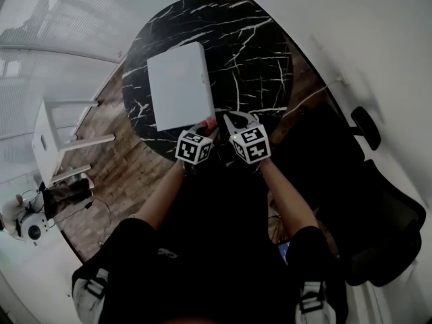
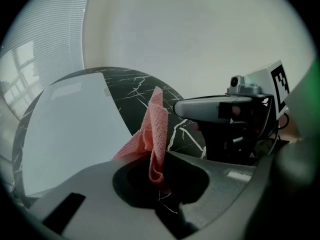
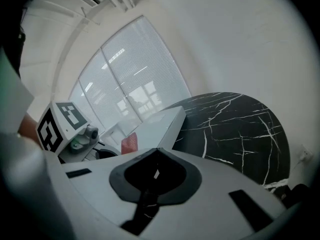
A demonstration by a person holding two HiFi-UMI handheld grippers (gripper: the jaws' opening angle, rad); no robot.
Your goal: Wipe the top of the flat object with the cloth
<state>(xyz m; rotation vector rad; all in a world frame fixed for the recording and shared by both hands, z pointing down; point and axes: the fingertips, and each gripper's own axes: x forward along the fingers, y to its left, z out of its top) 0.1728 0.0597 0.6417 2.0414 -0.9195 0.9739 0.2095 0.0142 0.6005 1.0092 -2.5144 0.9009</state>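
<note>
- We are clamping a pink, waffle-textured cloth (image 2: 156,129) in our left gripper (image 2: 161,181), and it is standing up crumpled from the closed jaws
- The flat object (image 1: 179,86), a plain white rectangle, is lying on the left part of the round black, white-veined counter (image 1: 260,52)
- The cloth is sitting right by the flat object's near right corner; we are unable to tell whether they touch
- Our right gripper (image 1: 234,123) is hovering beside the left gripper, jaws pressing together

- Flat object (image 1: 179,86) is lying on the table's (image 1: 263,59) left half.
- Cloth (image 2: 157,129) is being held above the table's near edge.
- Stool (image 1: 57,140) is standing left of the table, chair (image 1: 385,228) sitting right.
</note>
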